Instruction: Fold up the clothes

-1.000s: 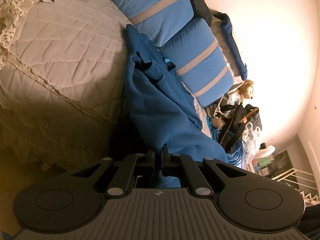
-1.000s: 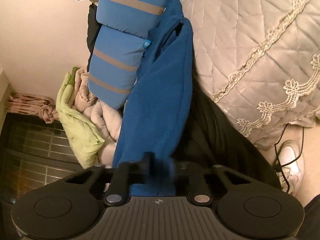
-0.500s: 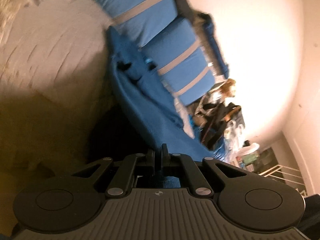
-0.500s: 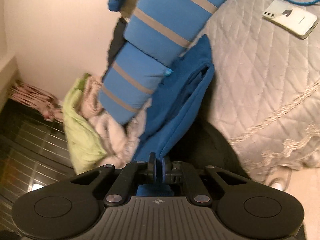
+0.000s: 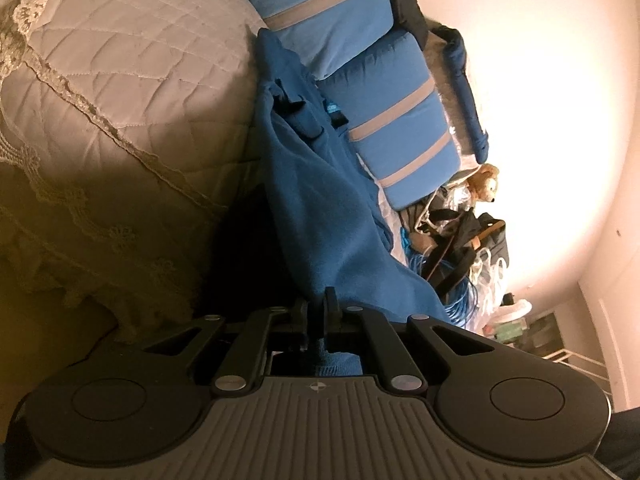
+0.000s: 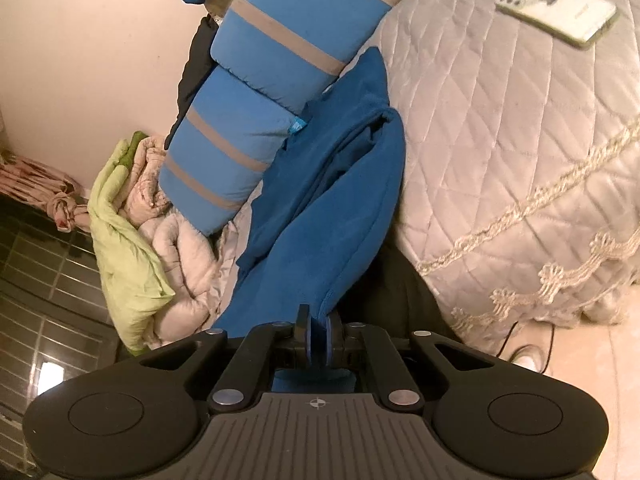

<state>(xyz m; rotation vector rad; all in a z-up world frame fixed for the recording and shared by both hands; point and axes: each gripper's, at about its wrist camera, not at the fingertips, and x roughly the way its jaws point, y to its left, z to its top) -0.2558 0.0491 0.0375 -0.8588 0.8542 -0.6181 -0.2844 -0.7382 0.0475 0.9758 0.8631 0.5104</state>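
Observation:
A blue fleece garment [image 5: 328, 208] stretches from the quilted bed cover [image 5: 120, 80] down toward me, partly lifted off the bed. In the left wrist view my left gripper [image 5: 318, 304] is shut on one lower edge of it, with blue cloth showing behind the pads. The right wrist view shows the same garment [image 6: 332, 200] hanging in folds from the bed cover [image 6: 500, 140] to my right gripper [image 6: 318, 320], which is shut on another part of its edge. The garment's far end lies against the striped blue pillows [image 6: 248, 128].
A white phone [image 6: 556, 12] lies on the cover. Green and pink bedding [image 6: 124, 248] is piled by the wall. A teddy bear [image 5: 484, 182], bags and blue cable [image 5: 460, 300] crowd the bed's other side. A shoe [image 6: 528, 360] sits on the floor.
The right gripper rose and rolled while holding the garment, so more of the bed and the phone came into view. The left view swung briefly and settled back near where it was.

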